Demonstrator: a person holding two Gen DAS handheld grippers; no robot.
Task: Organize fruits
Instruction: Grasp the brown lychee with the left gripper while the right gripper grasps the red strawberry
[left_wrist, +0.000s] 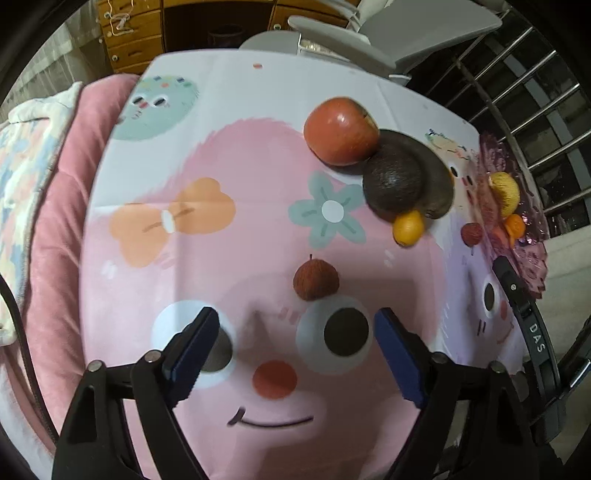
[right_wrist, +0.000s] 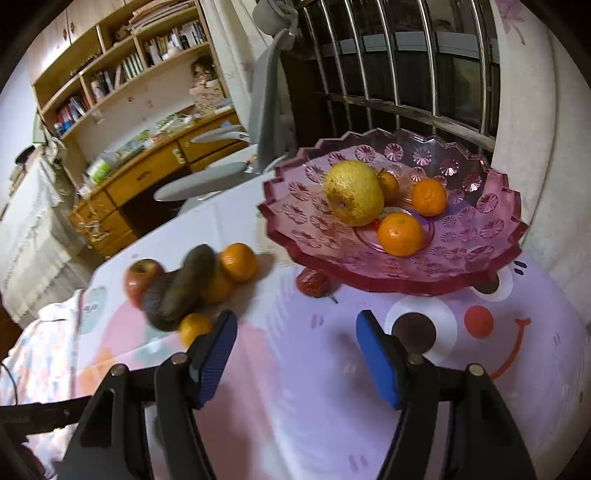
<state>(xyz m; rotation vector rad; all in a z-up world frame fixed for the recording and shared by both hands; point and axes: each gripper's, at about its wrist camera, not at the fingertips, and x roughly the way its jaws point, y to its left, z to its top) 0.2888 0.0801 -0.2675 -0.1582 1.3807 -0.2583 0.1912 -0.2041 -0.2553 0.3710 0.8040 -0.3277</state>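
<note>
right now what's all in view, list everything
bowl: one, pink, far right of table
pear: one, yellow, in bowl
oranges in bowl: three
apple: one, red, on cloth, touching avocado
avocado: one, dark, mid pile
cucumber: one, dark green, leaning on avocado
loose oranges: three, around the pile
small red fruits: two, one ahead of left tool, one by bowl
tablecloth: one, pink cartoon print
left tool: open, empty
right tool: open, empty

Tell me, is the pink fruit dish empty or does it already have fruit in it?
Not empty. The pink dish holds a yellow fruit and three small oranges.
</note>
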